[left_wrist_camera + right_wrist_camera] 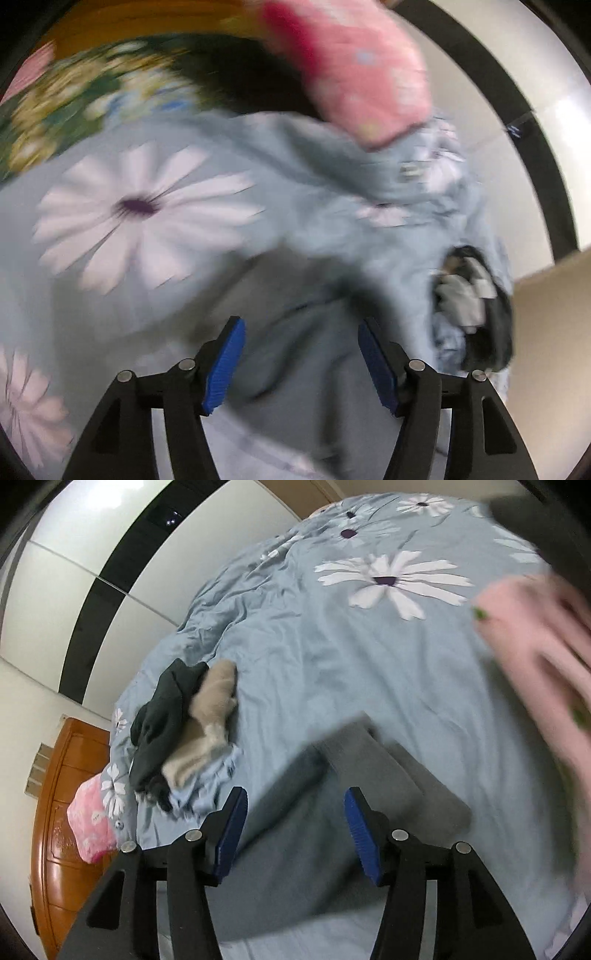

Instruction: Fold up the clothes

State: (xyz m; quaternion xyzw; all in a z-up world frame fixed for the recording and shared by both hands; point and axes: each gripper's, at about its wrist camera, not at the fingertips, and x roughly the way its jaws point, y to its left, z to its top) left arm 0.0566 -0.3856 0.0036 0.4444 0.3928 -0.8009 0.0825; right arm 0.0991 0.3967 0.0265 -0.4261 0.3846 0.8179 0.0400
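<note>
Both claws hang wide open and hold nothing: the left claw [301, 363] and right claw [293, 836] sit over a grey garment [295, 849] lying on the daisy-print bed cover [332, 657]. Motion blur smears the garment's edges. A dark-and-beige clothes heap [184, 731] lies nearby.

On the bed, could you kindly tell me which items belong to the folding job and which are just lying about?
Job:
grey garment
dark and beige clothes pile
pink garment

Lying about:
floral bedsheet
pink pillow
wooden headboard
</note>
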